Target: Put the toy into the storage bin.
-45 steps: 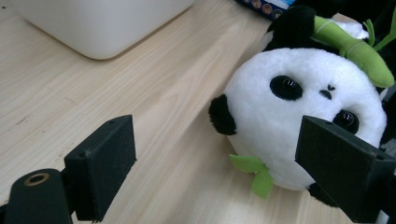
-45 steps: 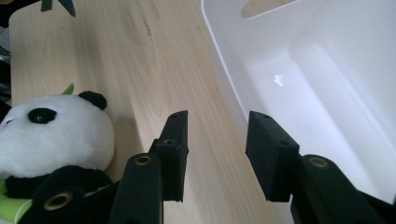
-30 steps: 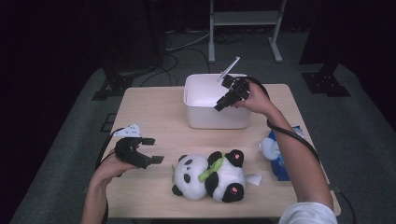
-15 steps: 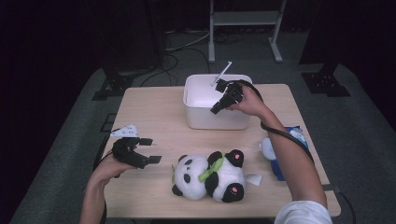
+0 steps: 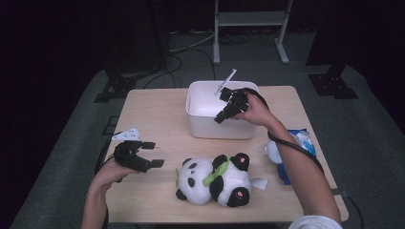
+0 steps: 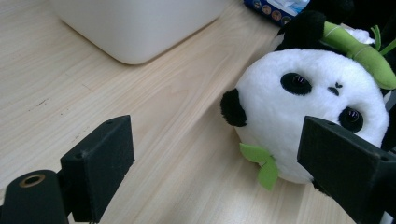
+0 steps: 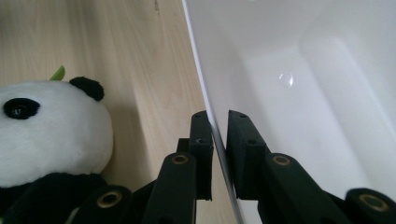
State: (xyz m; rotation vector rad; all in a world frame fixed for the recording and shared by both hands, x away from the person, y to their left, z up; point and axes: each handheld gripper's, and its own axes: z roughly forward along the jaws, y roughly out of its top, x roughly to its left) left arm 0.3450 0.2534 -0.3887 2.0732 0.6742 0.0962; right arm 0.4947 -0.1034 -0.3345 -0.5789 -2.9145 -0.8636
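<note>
The right gripper [image 5: 223,112] grips the near wall of the white bin [image 5: 205,125]: in the right gripper view its jaws are clamped on the thin rim [image 7: 219,140], one jaw outside the bin and one inside. The bin stands on the bench [image 5: 157,114], behind the panda [image 5: 215,179]. Its inside shows white and smooth in the right gripper view. A grey plate [image 5: 226,82] sticks up from the top of the right gripper, above the bin's far rim.

The panda lies on the bench in front of the bin, head toward the left gripper [image 5: 155,153], with a green stalk [image 5: 217,171] across its body and pink pads on its feet. In the left gripper view its white face [image 6: 322,107] is close, a green leaf [image 6: 261,163] under its chin, and one jaw overlaps its cheek in that view; whether it touches cannot be told.

The left gripper hovers low over the bench just left of the panda, its jaws spread wide with nothing between them but bare wood. A white three-cornered plate [image 5: 126,134] sits on its top.

Right of the panda, a blue packet [image 5: 298,143] lies at the bench's edge, partly hidden by the person's right forearm, with a small white round thing [image 5: 272,151] beside it. A small white tag [image 5: 260,183] lies just right of the panda's feet.
</note>
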